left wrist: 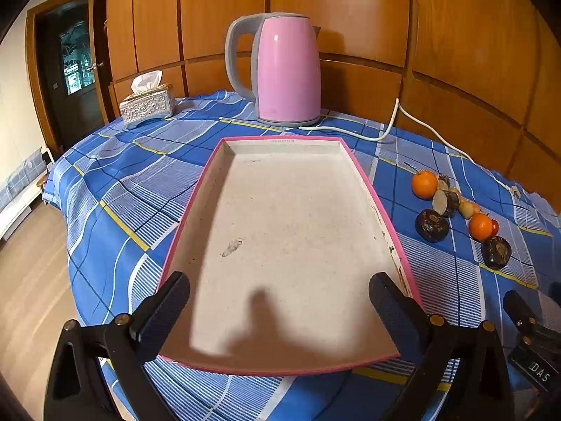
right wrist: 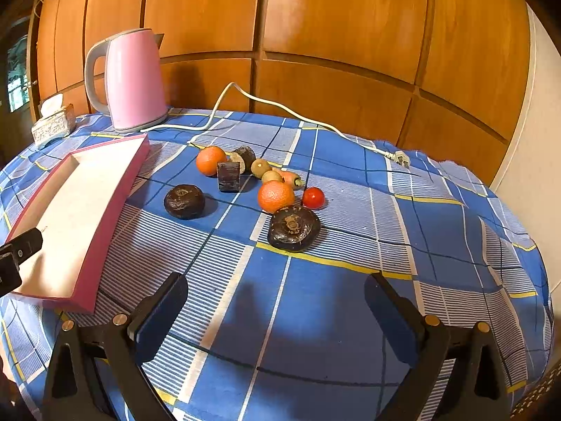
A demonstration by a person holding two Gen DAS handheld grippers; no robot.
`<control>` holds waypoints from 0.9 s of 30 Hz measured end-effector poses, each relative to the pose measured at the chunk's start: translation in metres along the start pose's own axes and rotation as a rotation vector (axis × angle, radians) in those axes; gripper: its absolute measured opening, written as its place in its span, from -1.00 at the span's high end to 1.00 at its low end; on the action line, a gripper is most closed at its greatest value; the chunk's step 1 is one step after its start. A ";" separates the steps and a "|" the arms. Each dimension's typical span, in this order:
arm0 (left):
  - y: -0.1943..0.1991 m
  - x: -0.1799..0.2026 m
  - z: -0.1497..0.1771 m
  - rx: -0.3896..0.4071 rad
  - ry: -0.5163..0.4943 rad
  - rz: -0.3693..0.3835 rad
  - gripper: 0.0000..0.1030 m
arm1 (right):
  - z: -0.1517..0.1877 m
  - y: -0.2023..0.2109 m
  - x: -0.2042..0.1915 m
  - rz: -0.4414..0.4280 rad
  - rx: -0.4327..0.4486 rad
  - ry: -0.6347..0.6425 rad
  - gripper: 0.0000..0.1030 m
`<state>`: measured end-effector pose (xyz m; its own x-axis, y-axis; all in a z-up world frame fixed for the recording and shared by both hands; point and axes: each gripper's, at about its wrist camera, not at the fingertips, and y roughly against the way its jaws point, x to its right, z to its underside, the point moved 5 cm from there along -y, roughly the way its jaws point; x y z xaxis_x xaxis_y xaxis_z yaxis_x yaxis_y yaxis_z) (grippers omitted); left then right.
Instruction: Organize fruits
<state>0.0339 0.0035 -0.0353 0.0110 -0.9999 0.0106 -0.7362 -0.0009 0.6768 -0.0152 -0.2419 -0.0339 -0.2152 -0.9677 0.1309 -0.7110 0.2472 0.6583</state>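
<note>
While nothing has gone into it yet, the big pink tray (left wrist: 298,217) lies on the counter (right wrist: 315,315) near its left edge, with its long side running from the near edge toward the pink kettle (left wrist: 287,70) at the back edge. The kettle's white cord (right wrist: 280,108) trails along the back toward the right edge. A tissue box (left wrist: 147,105) sits at the back left corner.

All the fruits lie in a loose bunch in the middle of the counter, just to the right of the tray and not touching it. From big to small: a dark round fruit (right wrist: 293,228) nearest the front, another dark round fruit (right wrist: 184,201) closer to the tray, a front orange (right wrist: 276,195), a back orange (right wrist: 210,160), a dark cut chunk (right wrist: 228,175), some little brown fruits (right wrist: 261,167), and a tiny red tomato (right wrist: 313,197).

The right gripper (right wrist: 277,315) is the nearer one. The fruits lie straight ahead of it and a bit up the counter. Its jaws are spread wide and hold nothing. The left gripper (left wrist: 280,312) hangs over the near end of the tray, with its jaws wide too and nothing in them. I think the right one should reach forward for the front dark fruit first.
</note>
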 end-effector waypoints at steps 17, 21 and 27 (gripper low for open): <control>-0.001 -0.001 0.001 -0.004 0.010 0.007 -0.99 | -0.001 0.002 -0.002 -0.004 0.007 0.009 -0.98; -0.001 0.000 0.001 -0.004 0.011 0.008 -0.99 | -0.001 0.002 -0.004 -0.004 0.006 0.010 -0.98; -0.001 0.000 0.000 -0.004 0.009 0.008 -0.99 | -0.001 0.002 -0.004 -0.004 0.009 0.013 -0.98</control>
<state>0.0341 0.0040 -0.0360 0.0112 -0.9997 0.0233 -0.7337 0.0077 0.6795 -0.0150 -0.2376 -0.0324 -0.2041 -0.9692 0.1377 -0.7180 0.2438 0.6519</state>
